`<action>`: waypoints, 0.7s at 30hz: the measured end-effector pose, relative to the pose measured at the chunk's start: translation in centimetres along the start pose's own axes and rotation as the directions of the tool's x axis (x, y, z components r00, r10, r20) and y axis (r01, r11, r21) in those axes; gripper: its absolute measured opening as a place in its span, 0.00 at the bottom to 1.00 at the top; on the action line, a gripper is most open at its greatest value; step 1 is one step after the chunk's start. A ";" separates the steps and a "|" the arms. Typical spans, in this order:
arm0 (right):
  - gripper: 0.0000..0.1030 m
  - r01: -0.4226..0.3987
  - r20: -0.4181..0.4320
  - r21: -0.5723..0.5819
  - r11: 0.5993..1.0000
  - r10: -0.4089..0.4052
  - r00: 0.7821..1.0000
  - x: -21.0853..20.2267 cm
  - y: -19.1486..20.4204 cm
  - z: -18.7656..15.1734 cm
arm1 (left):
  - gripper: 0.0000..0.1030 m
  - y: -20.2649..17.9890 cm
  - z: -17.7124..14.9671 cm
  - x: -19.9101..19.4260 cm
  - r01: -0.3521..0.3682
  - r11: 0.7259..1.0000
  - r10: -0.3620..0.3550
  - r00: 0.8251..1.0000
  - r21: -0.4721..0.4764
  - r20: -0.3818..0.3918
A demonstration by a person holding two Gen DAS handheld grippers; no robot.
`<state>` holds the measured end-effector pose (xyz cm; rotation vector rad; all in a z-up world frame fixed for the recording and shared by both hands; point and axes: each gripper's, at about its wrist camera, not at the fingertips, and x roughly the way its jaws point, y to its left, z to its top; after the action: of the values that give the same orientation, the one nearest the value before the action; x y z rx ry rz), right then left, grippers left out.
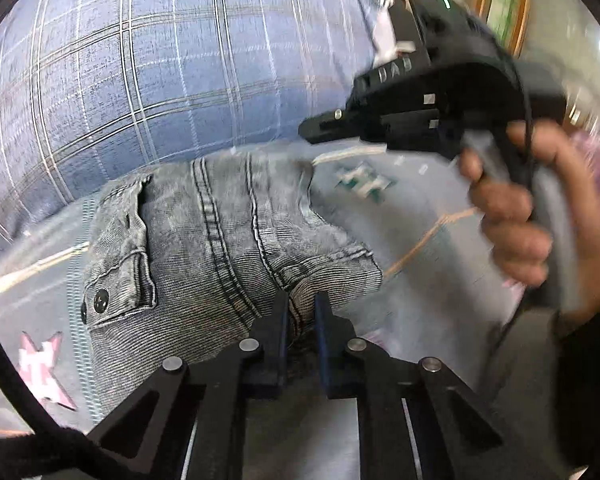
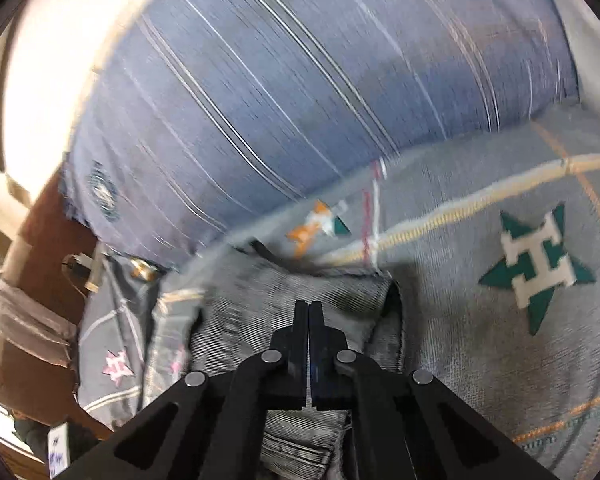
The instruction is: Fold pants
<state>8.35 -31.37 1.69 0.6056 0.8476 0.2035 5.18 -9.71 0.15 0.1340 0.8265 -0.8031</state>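
Observation:
Grey washed jeans [image 1: 220, 240] lie bunched on a grey blanket [image 1: 420, 208] with star motifs. A waistband button [image 1: 101, 301] shows at their left. My left gripper [image 1: 301, 312] is shut on a seamed fold of the denim at the near edge. My right gripper [image 1: 310, 132], held by a hand [image 1: 512, 220], hovers by the jeans' far edge with its fingers together. In the right wrist view that gripper [image 2: 309, 306] is shut over the jeans [image 2: 260, 300], and no cloth shows between its fingers.
A large blue plaid cushion [image 1: 160, 60] rises just behind the jeans and fills the top of the right wrist view [image 2: 280, 80]. The blanket [image 2: 480, 340] spreads to the right. Brown furniture [image 2: 40, 220] stands at the left edge.

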 end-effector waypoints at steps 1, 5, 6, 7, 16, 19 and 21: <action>0.00 0.005 0.017 0.001 1.000 -0.005 1.000 -0.6 0.3 0.0 | 0.12 -0.2 0.0 0.2 0.003 1.000 -0.003 1.000 0.018 0.001; 0.01 0.048 -0.035 0.008 0.999 -0.047 0.998 0.9 -0.3 -0.2 | 0.12 -0.4 -1.1 3.8 -0.046 0.997 0.054 0.991 0.066 -0.120; 0.01 0.051 -0.070 0.027 0.998 -0.049 0.996 1.8 -0.7 -0.3 | 0.12 -0.2 -1.4 4.5 -0.048 0.997 0.056 0.990 0.066 -0.131; 0.01 0.057 -0.102 0.037 0.998 -0.053 0.993 2.5 -0.8 -0.5 | 0.12 -0.1 -1.4 4.6 -0.045 0.997 0.052 0.992 0.064 -0.118; 0.03 0.133 -0.313 -0.024 0.991 -0.134 0.940 7.2 -0.5 -3.1 | 0.13 -1.4 -1.5 3.5 -0.066 0.995 0.076 0.988 0.076 -0.136; 0.02 0.120 -0.325 0.012 0.993 -0.109 0.939 7.3 -1.2 -3.0 | 0.16 -1.7 -1.3 3.2 -0.082 0.994 0.091 0.988 0.074 -0.124; 0.03 0.116 -0.283 0.011 0.993 -0.109 0.953 6.3 -1.2 -2.6 | 0.30 -1.9 -1.6 2.6 -0.068 0.994 0.077 0.991 0.084 -0.109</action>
<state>10.49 -28.76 -4.38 0.5593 1.1594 0.1769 4.01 -11.92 -2.43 0.2810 0.8902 -0.7661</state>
